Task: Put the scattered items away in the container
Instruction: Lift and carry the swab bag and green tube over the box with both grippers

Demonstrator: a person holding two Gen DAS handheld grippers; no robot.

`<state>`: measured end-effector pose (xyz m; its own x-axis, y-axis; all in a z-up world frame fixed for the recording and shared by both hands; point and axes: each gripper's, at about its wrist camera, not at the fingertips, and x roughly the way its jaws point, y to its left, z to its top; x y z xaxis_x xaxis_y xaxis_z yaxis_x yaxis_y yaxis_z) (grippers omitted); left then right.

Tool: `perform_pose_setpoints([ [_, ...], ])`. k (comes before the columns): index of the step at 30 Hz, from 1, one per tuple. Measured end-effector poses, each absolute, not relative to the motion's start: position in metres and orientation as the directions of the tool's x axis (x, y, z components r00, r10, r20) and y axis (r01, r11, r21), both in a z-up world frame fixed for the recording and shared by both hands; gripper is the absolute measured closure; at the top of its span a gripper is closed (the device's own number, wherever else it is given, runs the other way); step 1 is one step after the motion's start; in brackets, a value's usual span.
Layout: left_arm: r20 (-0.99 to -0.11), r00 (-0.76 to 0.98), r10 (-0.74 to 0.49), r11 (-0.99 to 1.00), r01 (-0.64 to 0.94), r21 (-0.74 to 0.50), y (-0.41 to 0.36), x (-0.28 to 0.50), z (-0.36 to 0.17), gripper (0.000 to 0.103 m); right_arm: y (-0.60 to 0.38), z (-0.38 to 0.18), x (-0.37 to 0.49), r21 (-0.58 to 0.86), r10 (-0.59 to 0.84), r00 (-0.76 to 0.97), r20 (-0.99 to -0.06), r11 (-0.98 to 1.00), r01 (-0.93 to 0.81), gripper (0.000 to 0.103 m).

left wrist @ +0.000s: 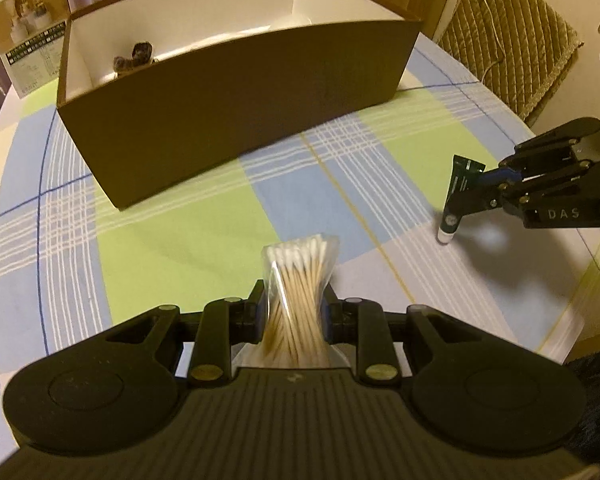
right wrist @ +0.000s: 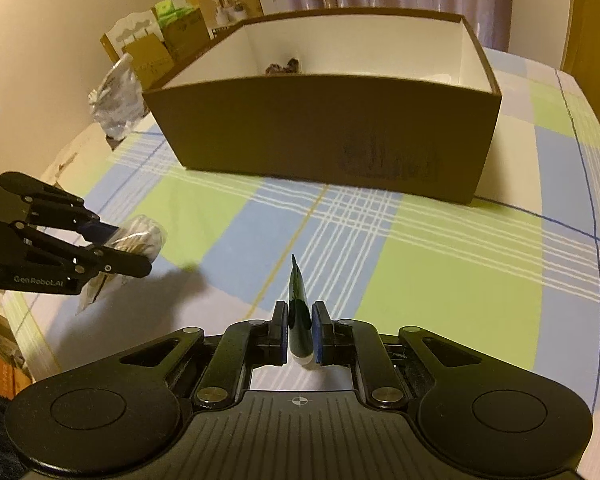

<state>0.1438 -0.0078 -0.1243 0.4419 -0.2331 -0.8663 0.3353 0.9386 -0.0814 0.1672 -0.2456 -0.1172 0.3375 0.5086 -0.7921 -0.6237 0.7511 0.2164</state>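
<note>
A: Item one: left gripper, jaws pinched on a clear bag of cotton swabs, held above the checked tablecloth.

B: Item two: right gripper, clamped on a dark green tube, white cap hanging down.

A: Destination: brown cardboard box, open-topped, one small dark object already inside.

B: Handling advice: probably lift both clear of the near wall before releasing.

A: Surroundings: cartons and a crinkled foil bag beyond the box; nothing blocks the approach.
</note>
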Motion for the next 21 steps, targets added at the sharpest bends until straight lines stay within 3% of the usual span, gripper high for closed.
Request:
perform_pose_setpoints([
  [21,-0.847,0.481,-0.226,0.936,0.348,-0.053,-0.016,0.151,-0.104,0.082,-0.274,-0.097,0.192,0.355,0.590,0.369,-0.718,0.767,-0.535,0.088],
])
